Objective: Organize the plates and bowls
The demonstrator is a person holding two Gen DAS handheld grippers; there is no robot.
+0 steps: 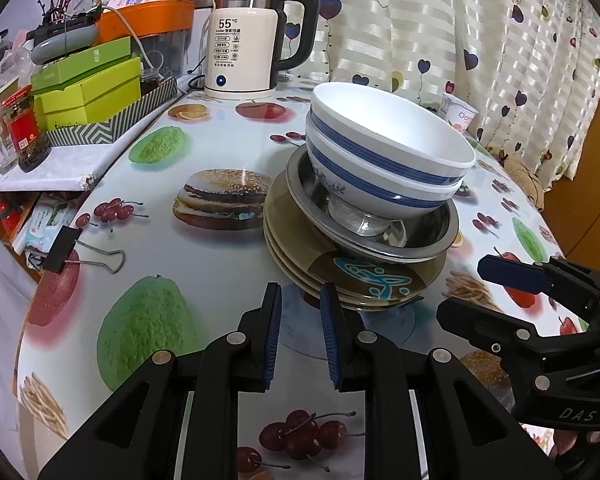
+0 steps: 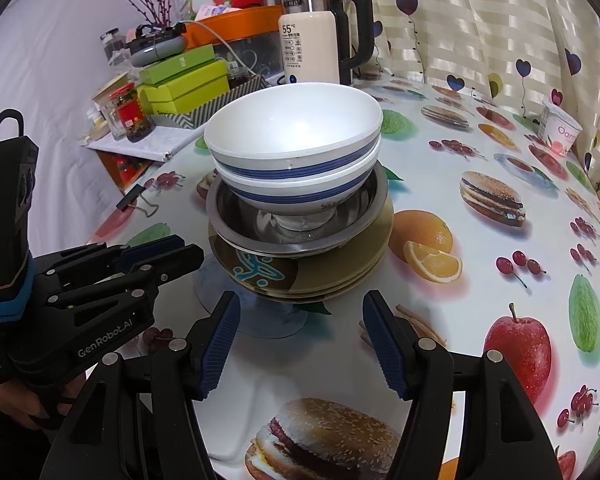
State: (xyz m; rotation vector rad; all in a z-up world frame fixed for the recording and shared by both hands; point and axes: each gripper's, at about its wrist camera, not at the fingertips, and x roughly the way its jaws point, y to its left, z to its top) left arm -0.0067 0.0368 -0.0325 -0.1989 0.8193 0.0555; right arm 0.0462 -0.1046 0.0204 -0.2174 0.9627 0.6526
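Looking through left wrist camera: my left gripper nearly closed, narrow gap, nothing held, pads just short of plates. Stack sits mid-table: two white bowls nested in steel dish on plates. Open tablecloth left of stack; binder clip at table edge, kettle and green boxes behind. Right wrist camera: my right gripper half open, empty, near stack front. Clear cloth on right; yogurt cup far off.
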